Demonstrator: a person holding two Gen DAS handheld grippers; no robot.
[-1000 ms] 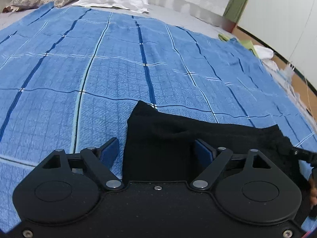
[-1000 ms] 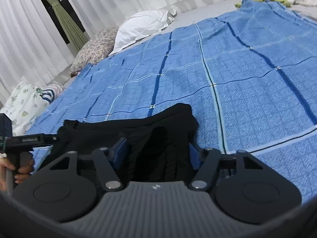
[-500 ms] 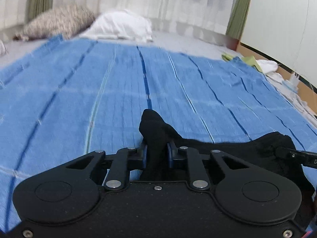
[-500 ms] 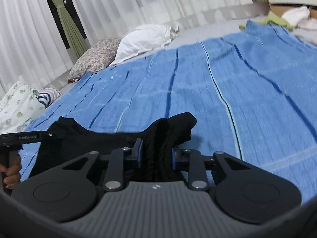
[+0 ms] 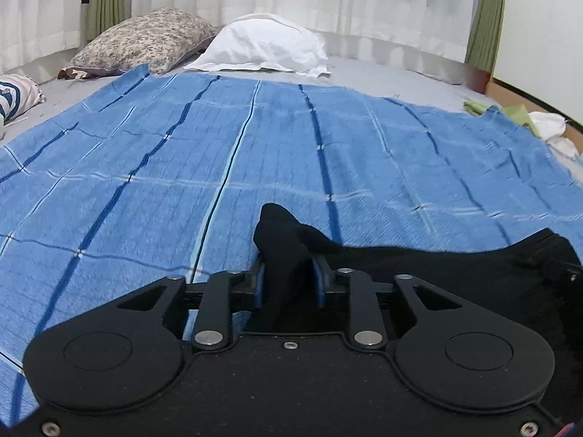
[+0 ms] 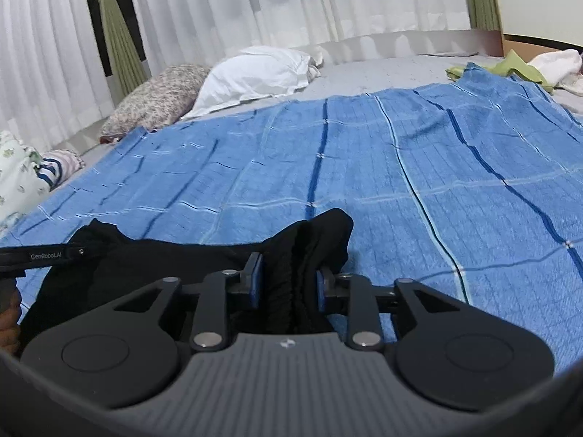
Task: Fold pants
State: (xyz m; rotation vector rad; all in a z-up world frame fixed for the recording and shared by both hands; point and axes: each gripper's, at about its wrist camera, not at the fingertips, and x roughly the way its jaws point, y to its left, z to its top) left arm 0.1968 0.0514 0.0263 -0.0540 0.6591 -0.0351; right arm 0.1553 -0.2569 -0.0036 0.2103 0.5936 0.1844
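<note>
The black pants (image 5: 419, 266) hang stretched between my two grippers above the blue striped blanket (image 5: 255, 153). My left gripper (image 5: 288, 276) is shut on one corner of the pants, with black cloth bunched up between its blue pads. My right gripper (image 6: 288, 280) is shut on the other corner of the pants (image 6: 309, 247). The left gripper's tip also shows at the left edge of the right wrist view (image 6: 43, 255). The lower part of the pants is hidden behind the gripper bodies.
A white pillow (image 5: 262, 47) and a flowered pillow (image 5: 145, 40) lie at the far end of the bed below white curtains. Green and white clothes (image 6: 517, 65) lie at the far right. A patterned bundle (image 6: 22, 174) lies at the left.
Both grippers have shut on the pants' corners and lifted them off the blanket. The views have tilted up toward the pillows and curtains.
</note>
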